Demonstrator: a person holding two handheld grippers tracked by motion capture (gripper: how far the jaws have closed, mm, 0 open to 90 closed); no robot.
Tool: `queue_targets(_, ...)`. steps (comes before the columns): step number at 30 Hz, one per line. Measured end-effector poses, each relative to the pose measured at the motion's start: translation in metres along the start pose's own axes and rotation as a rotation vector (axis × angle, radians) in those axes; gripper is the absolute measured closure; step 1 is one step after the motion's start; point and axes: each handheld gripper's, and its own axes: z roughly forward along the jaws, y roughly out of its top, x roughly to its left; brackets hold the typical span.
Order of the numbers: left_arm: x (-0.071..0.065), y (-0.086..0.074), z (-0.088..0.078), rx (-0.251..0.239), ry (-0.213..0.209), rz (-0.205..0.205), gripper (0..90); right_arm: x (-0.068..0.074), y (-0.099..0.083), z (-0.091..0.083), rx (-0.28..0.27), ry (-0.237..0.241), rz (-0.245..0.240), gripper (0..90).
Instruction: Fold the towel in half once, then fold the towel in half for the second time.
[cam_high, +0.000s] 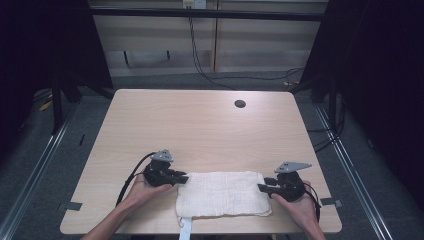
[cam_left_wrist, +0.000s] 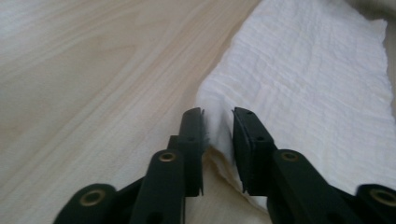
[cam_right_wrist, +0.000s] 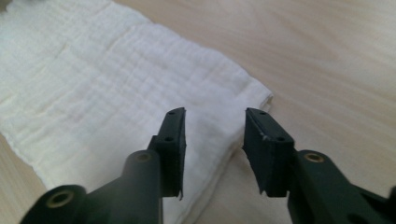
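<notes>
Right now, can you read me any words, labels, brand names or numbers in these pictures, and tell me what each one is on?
No readable text anywhere.
White cloth: plain weave, no print; the strip hanging at its near edge is too small to tell whether it bears writing.
Wooden table: bare grain, no marking.
Left gripper and right gripper: black jaws, no lettering.
Wall fitting at top: too small to read.

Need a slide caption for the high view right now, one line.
Two hand-held claws, left claw and right claw, open at opposite ends of a folded white cloth on a wooden table.
</notes>
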Motion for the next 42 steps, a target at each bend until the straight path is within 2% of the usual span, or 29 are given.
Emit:
queue_targets(3, 0.003, 0.0, -0.007, -0.036, 0.021, -0.004, 66.2, 0.007, 0.005, -0.007, -0.063, -0.014, -0.019, 52.0)
queue_targets(4, 0.003, 0.001, -0.009, -0.041, 0.028, -0.001, 64.9, 0.009, 0.007, -0.009, -0.076, -0.02, -0.017, 52.7)
queue_targets(7, 0.003, 0.002, -0.013, -0.052, 0.038, -0.005, 60.5, 0.018, 0.01, -0.008, -0.105, 0.025, -0.022, 54.1)
queue_targets(11, 0.004, 0.003, -0.014, -0.056, 0.028, -0.005, 59.8, 0.038, 0.018, -0.003, -0.112, 0.095, -0.069, 54.5)
queue_targets(18, 0.006, 0.006, -0.016, -0.048, 0.02, -0.002, 53.2, 0.075, 0.034, 0.015, -0.069, 0.211, -0.156, 53.6)
queue_targets(20, 0.006, 0.006, -0.017, -0.051, 0.024, -0.006, 51.8, 0.084, 0.038, 0.021, -0.046, 0.231, -0.17, 52.5)
queue_targets(22, 0.006, 0.007, -0.018, -0.053, 0.048, 0.004, 50.0, 0.092, 0.043, 0.027, -0.035, 0.258, -0.182, 52.5)
queue_targets(25, 0.006, 0.009, -0.022, -0.064, 0.066, -0.002, 49.2, 0.106, 0.052, 0.035, -0.02, 0.297, -0.222, 53.3)
queue_targets(32, 0.008, 0.008, -0.021, -0.062, 0.071, -0.014, 45.7, 0.143, 0.069, 0.062, 0.026, 0.385, -0.298, 53.7)
queue_targets(35, 0.01, 0.008, -0.022, -0.065, 0.074, -0.02, 44.0, 0.156, 0.075, 0.077, 0.043, 0.397, -0.321, 55.4)
queue_targets(38, 0.011, 0.008, -0.022, -0.074, 0.069, -0.037, 42.1, 0.167, 0.079, 0.094, 0.069, 0.415, -0.321, 59.2)
queue_targets(39, 0.011, 0.008, -0.021, -0.075, 0.066, -0.038, 41.4, 0.169, 0.079, 0.1, 0.073, 0.435, -0.319, 59.4)
queue_targets(42, 0.01, 0.008, -0.022, -0.073, 0.079, -0.035, 39.9, 0.179, 0.076, 0.11, 0.092, 0.44, -0.344, 57.4)
